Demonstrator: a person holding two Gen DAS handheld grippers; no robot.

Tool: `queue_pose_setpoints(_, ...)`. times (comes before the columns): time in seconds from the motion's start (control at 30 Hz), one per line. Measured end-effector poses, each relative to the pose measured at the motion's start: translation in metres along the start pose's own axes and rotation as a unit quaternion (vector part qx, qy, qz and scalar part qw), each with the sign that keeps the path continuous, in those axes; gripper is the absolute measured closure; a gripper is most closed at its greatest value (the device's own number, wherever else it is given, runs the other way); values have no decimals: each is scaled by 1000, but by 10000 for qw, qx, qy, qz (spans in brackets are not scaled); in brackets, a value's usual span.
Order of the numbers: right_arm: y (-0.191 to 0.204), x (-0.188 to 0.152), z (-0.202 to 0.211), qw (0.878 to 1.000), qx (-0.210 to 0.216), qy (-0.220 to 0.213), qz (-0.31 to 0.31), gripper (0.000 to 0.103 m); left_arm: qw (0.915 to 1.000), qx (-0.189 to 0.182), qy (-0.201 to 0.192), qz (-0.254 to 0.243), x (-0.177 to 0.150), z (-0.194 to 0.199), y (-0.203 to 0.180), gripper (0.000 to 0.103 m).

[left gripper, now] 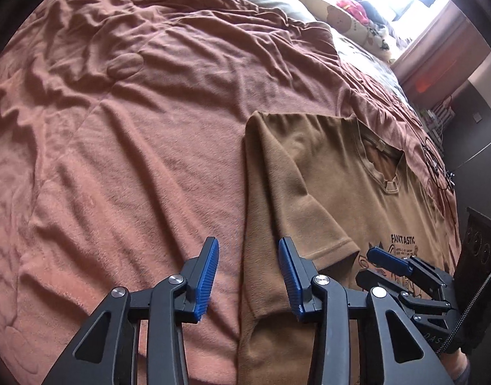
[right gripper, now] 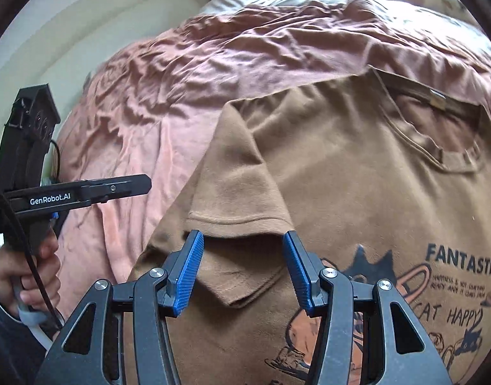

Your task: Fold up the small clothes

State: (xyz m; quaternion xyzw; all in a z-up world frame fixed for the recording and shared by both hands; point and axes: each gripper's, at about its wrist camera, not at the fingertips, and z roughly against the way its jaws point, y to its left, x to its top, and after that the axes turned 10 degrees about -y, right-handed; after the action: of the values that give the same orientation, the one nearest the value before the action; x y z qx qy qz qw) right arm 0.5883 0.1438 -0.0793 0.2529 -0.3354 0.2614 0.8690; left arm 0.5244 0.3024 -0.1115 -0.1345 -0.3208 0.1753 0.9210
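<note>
- Shirt (right gripper: 357, 192): brown T-shirt lies flat on the bed's pink blanket (left gripper: 133, 128), one sleeve (right gripper: 239, 192) folded inward.
- Your left hand-held gripper (left gripper: 248, 276) is released, straddling the shirt's edge.
- Your right hand-held gripper (right gripper: 242, 269) is released above the sleeve hem.

My grippers: my left gripper (left gripper: 248, 276) and right gripper (right gripper: 242, 272), black linkages, silver rivets.
My pads: ribbed blue pads (right gripper: 189, 276).
My marking: white "GenRobot.AI" lettering.
My cable: black cable (right gripper: 37, 276).
My sleeve: dark sleeve (right gripper: 1, 327).

Brown T-shirt (right gripper: 357, 192) with black lettering and orange cartoon print, salmon-pink wrinkled blanket (left gripper: 133, 128), black grippers with blue pads (right gripper: 189, 272)
</note>
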Motion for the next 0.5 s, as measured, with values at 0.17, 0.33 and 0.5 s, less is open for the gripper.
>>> queue_pose_setpoints(0.17,19,4,-19,9995,120,127,281,53,10000,-5,48,78,-11,5,18,62)
queue_pose_setpoints(0.33,29,4,-47,9986,64,391,357,53,9999,39,44,87,-16,11,34,62)
queue_pose_setpoints(0.5,38,9,-68,9980,-180,468,396,53,9998,88,13,174,-18,19,50,62)
